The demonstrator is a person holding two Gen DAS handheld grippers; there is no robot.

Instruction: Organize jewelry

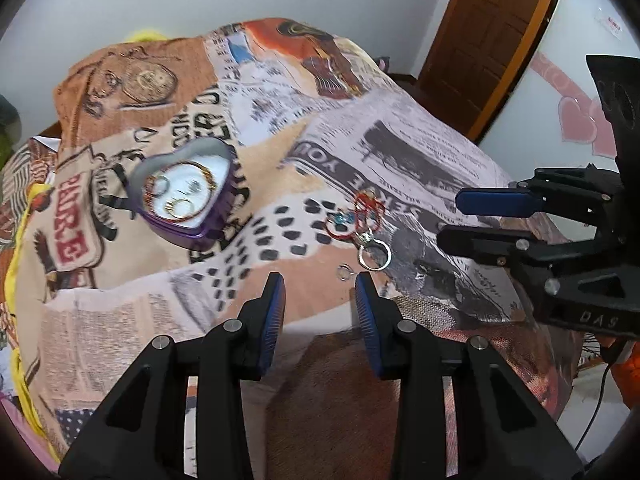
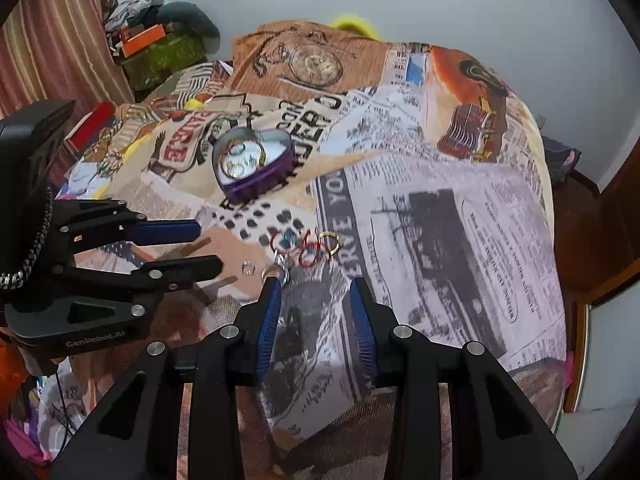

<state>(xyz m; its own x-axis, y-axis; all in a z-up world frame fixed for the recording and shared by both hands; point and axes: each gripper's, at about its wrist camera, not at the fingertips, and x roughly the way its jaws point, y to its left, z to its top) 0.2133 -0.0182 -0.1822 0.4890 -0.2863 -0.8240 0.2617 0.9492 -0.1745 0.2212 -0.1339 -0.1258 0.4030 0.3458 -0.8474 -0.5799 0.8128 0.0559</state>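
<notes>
A purple heart-shaped tin (image 1: pixel 200 236) (image 2: pixel 260 190) lies open on the bed, with several rings on its white lining. To its right is a loose pile: red rings (image 1: pixel 370 210) (image 2: pixel 308 250), a blue piece (image 1: pixel 342 218), a gold ring (image 2: pixel 329 242), a larger silver ring (image 1: pixel 374 254) and a small silver ring (image 1: pixel 344 272) (image 2: pixel 249 269). My left gripper (image 1: pixel 319 284) (image 2: pixel 209 246) hangs open just short of the small ring, holding nothing. My right gripper (image 2: pixel 315 286) (image 1: pixel 448 219) is also open and empty, just short of the red rings.
A printed newspaper-pattern blanket (image 1: pixel 400 152) covers the bed. A wooden door (image 1: pixel 488 40) stands at the back right. In the right wrist view a striped curtain (image 2: pixel 60 40) and a heap of clutter with an orange box (image 2: pixel 142 38) are at the far left.
</notes>
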